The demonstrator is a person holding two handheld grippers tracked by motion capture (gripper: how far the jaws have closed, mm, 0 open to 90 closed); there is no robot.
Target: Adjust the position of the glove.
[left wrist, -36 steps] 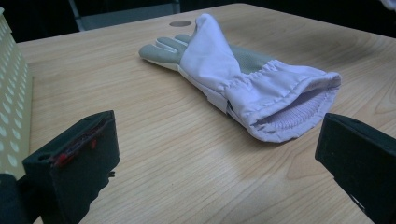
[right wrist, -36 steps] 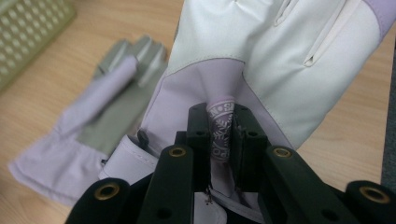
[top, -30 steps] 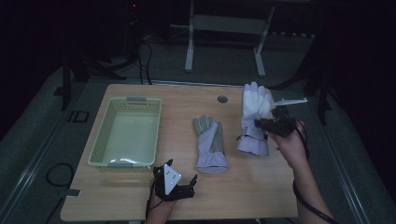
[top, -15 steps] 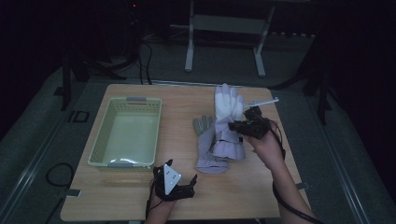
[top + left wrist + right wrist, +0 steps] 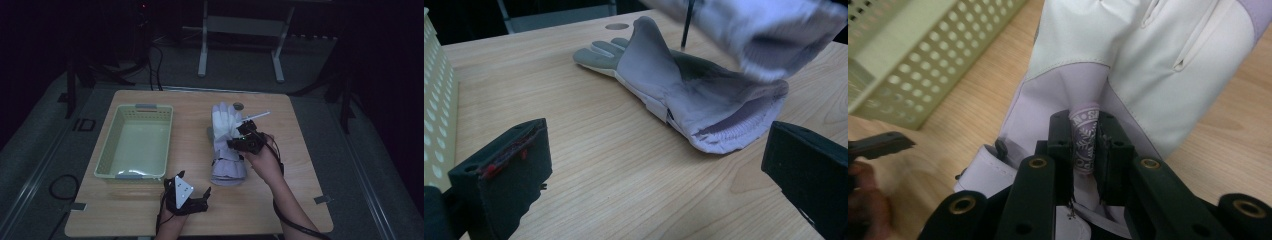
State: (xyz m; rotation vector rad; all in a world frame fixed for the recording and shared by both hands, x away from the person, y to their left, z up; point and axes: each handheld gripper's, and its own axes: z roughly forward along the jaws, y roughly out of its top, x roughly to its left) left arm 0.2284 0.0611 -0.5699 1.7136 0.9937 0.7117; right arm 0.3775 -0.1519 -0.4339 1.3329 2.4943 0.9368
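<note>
Stacking looks underway: right gripper pinches the white glove over the grey-palmed glove; left gripper, spread, idles; next, lower and release.

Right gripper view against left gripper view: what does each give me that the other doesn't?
The right gripper view alone shows the right gripper clamped on a printed fold of the white and lilac fabric glove it carries.

The left gripper view alone shows the left gripper with jaws wide apart and nothing between them, and the second, grey-palmed glove lying flat with its ribbed cuff toward the camera.

Both show the carried glove, the pale green perforated plastic basket and the light wooden table.
</note>
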